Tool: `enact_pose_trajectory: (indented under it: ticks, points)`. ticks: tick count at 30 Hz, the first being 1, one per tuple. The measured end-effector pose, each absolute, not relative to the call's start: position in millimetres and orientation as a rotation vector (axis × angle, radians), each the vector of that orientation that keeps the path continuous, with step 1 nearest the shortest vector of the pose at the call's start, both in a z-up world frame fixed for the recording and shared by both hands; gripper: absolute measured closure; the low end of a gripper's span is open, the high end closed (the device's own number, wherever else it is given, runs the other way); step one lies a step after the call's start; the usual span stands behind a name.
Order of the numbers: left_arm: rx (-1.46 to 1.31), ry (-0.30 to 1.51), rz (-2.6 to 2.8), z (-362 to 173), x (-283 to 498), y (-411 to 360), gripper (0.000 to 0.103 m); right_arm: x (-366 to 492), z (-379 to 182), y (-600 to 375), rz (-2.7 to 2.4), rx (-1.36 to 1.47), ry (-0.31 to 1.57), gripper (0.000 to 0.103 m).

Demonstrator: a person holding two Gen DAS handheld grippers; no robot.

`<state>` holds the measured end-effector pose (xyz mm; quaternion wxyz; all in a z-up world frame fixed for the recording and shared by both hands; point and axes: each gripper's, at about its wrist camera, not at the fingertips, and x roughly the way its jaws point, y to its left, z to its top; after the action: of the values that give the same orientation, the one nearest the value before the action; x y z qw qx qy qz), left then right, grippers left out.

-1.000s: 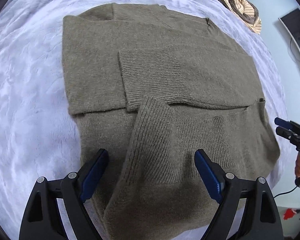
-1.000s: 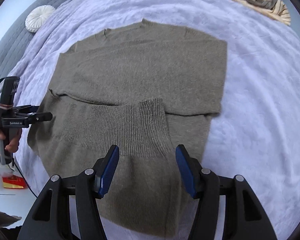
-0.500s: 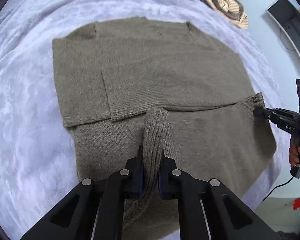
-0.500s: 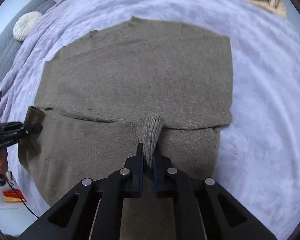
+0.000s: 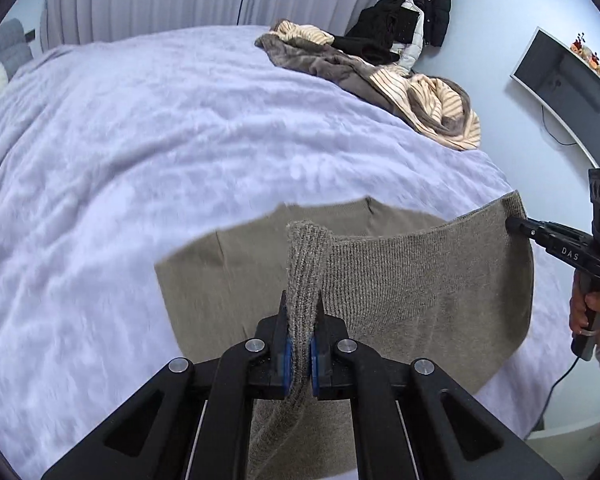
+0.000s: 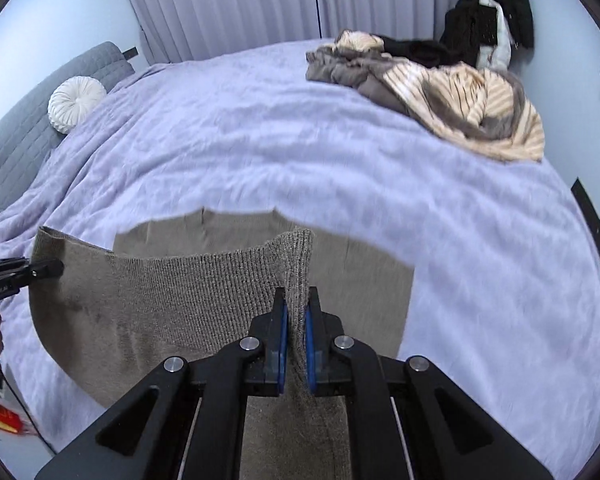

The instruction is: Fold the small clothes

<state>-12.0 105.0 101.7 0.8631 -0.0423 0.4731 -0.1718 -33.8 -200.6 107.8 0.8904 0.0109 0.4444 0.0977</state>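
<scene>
An olive-brown knit sweater [image 5: 420, 292] lies on the lilac bedspread [image 5: 140, 160]. Its ribbed bottom hem is lifted off the bed and stretched between both grippers. My left gripper [image 5: 299, 344] is shut on one corner of the hem. My right gripper [image 6: 294, 340] is shut on the other corner. Each gripper also shows in the other's view, the right gripper [image 5: 516, 226] at the right edge and the left gripper [image 6: 54, 269] at the left edge. The sweater's upper part and neckline [image 6: 236, 228] still rest flat on the bed behind the raised hem.
A heap of brown and striped clothes [image 6: 440, 88] lies at the bed's far right corner, with dark jackets [image 6: 496, 16] hanging behind it. A white round cushion [image 6: 76, 104] rests by the grey headboard. A monitor [image 5: 568, 92] is on the right wall. Curtains close off the back.
Both grippers closed on the sweater's bottom hem, then lifted it up and toward the neckline. The cameras tilted from looking down at the sweater to looking across the bed.
</scene>
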Motion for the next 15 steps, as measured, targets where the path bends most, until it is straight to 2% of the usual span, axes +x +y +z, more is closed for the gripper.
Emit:
enact_pose_trajectory:
  ticks: [4,8,15]
  points:
    - [-0.083,0.976,-0.306,72.8,34.9,102.4,0.096,14.7,87.4,-204.2,0.167,0.069,0.936,0.095]
    - [-0.1,1.052,-0.211,16.0,71.9,97.4,0.096,51.7,43.8,-202.9,0.135,0.082,1.002,0.095]
    - [-0.096,1.107,-0.136,-38.7,89.9,97.5,0.095,78.7,-23.3,-204.6,0.077,0.069,1.095,0.095]
